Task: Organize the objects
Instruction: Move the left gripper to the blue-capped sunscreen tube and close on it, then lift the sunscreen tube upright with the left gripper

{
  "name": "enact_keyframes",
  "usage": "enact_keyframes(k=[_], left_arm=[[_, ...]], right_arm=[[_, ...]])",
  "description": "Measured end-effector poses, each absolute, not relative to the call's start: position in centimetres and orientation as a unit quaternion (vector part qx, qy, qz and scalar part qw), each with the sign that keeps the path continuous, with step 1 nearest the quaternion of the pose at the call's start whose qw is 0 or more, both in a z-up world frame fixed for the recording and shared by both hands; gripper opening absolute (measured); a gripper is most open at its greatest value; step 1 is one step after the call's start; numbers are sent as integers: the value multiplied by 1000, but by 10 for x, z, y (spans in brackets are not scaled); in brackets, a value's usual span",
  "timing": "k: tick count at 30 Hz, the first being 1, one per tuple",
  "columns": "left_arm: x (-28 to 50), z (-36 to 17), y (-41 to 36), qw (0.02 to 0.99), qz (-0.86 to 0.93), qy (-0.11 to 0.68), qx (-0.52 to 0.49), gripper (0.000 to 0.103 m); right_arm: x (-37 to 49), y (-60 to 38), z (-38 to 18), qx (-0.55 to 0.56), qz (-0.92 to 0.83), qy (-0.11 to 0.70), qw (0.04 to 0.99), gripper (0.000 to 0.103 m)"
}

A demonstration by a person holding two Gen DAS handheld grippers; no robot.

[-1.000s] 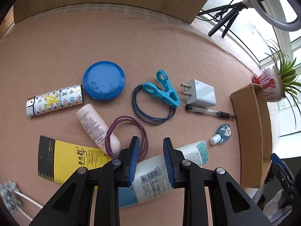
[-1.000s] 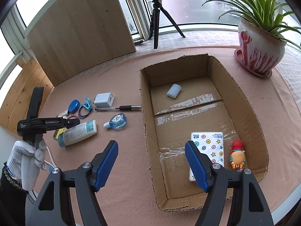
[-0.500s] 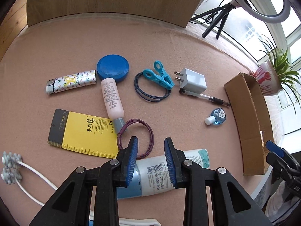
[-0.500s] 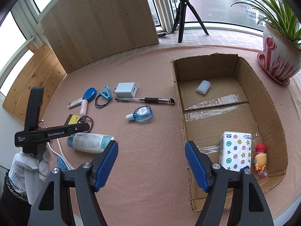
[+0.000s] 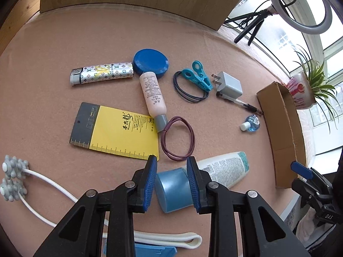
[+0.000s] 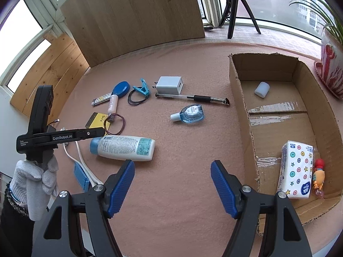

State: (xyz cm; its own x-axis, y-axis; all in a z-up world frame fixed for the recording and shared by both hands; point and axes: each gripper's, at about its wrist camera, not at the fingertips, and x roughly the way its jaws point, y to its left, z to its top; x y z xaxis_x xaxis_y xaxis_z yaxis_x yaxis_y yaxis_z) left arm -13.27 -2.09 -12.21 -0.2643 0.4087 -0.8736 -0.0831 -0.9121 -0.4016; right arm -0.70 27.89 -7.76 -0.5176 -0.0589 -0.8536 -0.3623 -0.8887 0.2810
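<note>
White lotion bottle [image 6: 125,147] flat, cap leftward

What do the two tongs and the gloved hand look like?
Both tongs, left tongs and right tongs, have black plastic arms, silver screws and ribbed blue pads. The left body bears white "GenRobot.AI" lettering. The hand wears a white knitted glove above a dark sleeve.

left: your left gripper [image 5: 171,182] has slid from the lotion bottle [image 5: 223,168] body to straddle its blue cap [image 5: 173,189] | right: your right gripper [image 6: 172,187] has swung from over the cardboard box [image 6: 242,98] to bare mat
</note>
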Motion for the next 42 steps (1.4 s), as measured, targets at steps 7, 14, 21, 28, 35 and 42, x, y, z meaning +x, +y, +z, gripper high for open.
enact_keyframes(k=[7,14,21,28,35,42], left_arm=[[-110,-120,8,200,772,-127,-590,30],[-95,-123,47,237,760,-118,-594,30],[-87,-125,72,250,757,-119,-592,33],[-80,-123,93,255,765,-49,-590,56],[-84,-122,105,257,768,-5,-586,72],[-97,-124,105,263,765,-6,-588,72]], right_arm=[[-9,274,-81,-491,840,216,85,70],[-11,274,-86,-496,835,222,81,70],[-11,283,-96,-502,823,255,76,70],[-13,288,-108,-509,804,300,67,70],[-26,285,-126,-526,783,326,63,70],[-37,283,-142,-540,761,355,54,70]])
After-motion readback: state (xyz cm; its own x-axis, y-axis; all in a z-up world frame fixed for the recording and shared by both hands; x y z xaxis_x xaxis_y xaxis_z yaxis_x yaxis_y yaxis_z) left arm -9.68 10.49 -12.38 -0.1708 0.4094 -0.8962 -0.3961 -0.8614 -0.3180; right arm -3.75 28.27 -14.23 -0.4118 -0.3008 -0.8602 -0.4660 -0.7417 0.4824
